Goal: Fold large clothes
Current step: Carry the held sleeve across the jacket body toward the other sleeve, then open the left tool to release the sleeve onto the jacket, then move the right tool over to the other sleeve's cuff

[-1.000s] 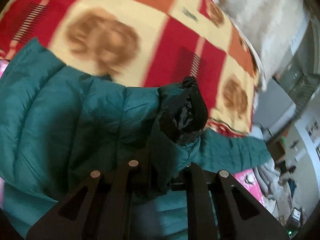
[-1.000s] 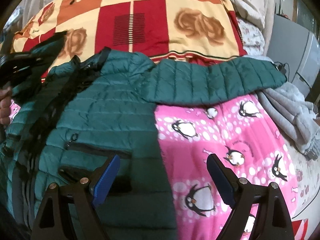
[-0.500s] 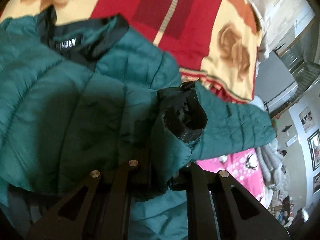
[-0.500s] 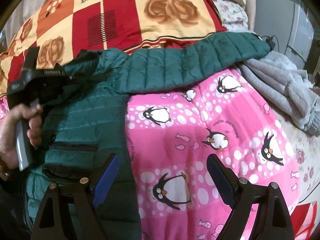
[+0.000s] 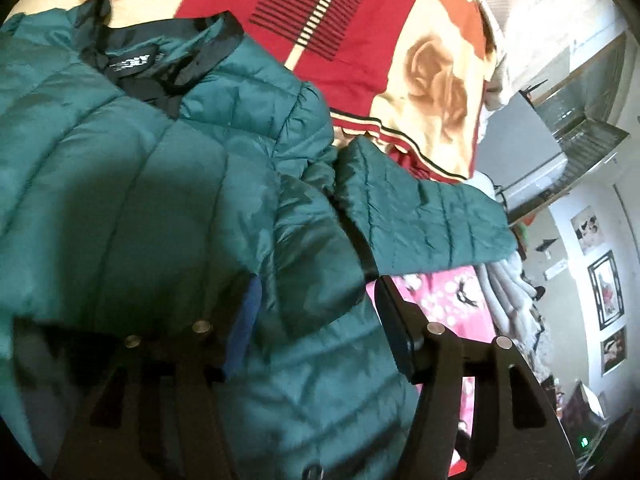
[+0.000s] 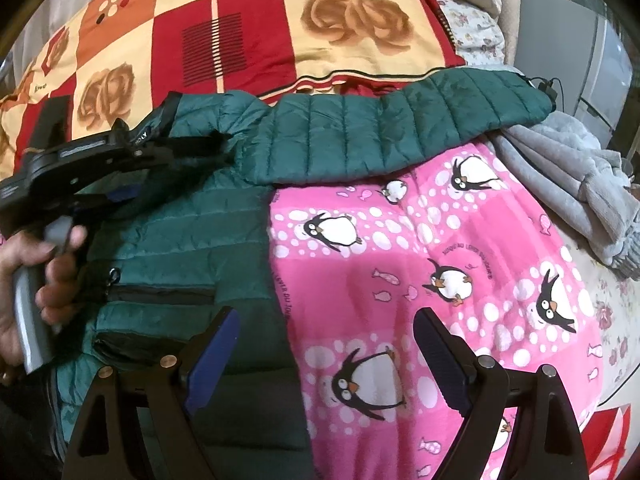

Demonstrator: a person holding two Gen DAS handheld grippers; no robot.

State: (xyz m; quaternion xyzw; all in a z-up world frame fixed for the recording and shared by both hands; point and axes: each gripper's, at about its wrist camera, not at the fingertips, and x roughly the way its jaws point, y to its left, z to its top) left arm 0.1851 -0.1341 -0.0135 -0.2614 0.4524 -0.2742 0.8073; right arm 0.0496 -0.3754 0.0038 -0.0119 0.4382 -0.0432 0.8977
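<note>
A teal quilted puffer jacket point(image 6: 180, 248) lies on the bed with its black collar point(image 5: 160, 60) at the far side. One sleeve point(image 6: 400, 128) stretches out to the right; it also shows in the left wrist view point(image 5: 420, 216). My left gripper point(image 5: 316, 320) is open just above the jacket's body point(image 5: 160, 200) and holds nothing; it also shows in the right wrist view point(image 6: 132, 176), in a hand. My right gripper point(image 6: 326, 356) is open and empty over the jacket's right edge and the pink blanket.
A pink penguin blanket point(image 6: 440, 264) covers the bed beside the jacket. A red, orange and cream patchwork blanket point(image 6: 248, 24) lies behind. A grey garment point(image 6: 572, 176) is heaped at the right. A grey cabinet point(image 6: 580, 68) stands beyond the bed.
My left gripper has opened and let go of the black-lined sleeve cuff, which now lies folded over the jacket body. My right gripper shifted a little and stayed open.
</note>
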